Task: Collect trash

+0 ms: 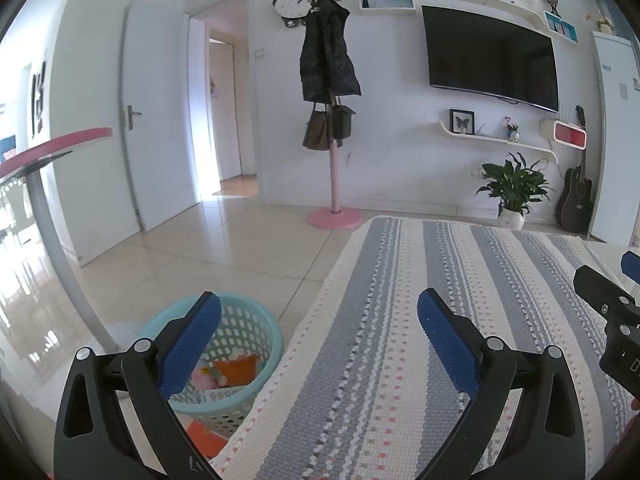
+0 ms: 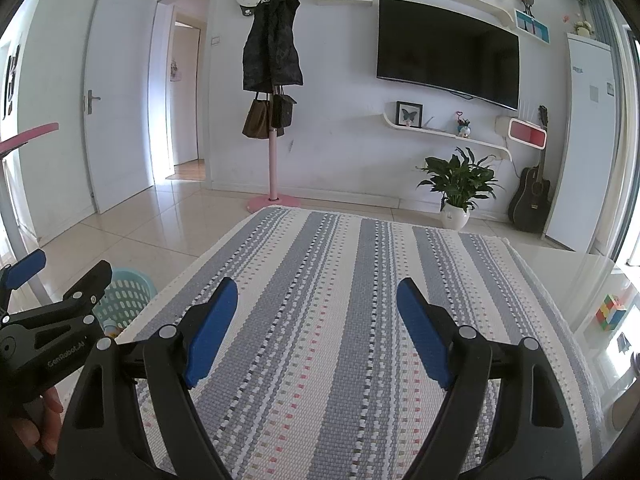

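Landmark: the pale turquoise perforated plastic waste basket (image 1: 224,360), standing on the tiled floor just beside the left edge of the surface, which is covered by a grey-and-cream striped woven cloth (image 1: 420,340)

Trash location: inside the basket lie crumpled pieces, one orange (image 1: 236,370), others pale and pinkish; their material cannot be told. No loose trash shows on the cloth in either view. A multicoloured puzzle cube (image 2: 610,312) sits on bare surface well apart from the basket, on the far right; it does not read as trash

Left gripper (image 1: 320,344): fingers spread wide, nothing between them, hovering partly over the basket rim. Right gripper (image 2: 316,328): fingers spread wide, empty, over the cloth, on the side away from the basket

Handling judgement: the crumpled pieces look light and soft, likely to compress under pressure. Take hold across the bulkiest fold, not a loose corner. The basket itself looks light and slightly flexible; grip its rim, since the perforated wall may bow
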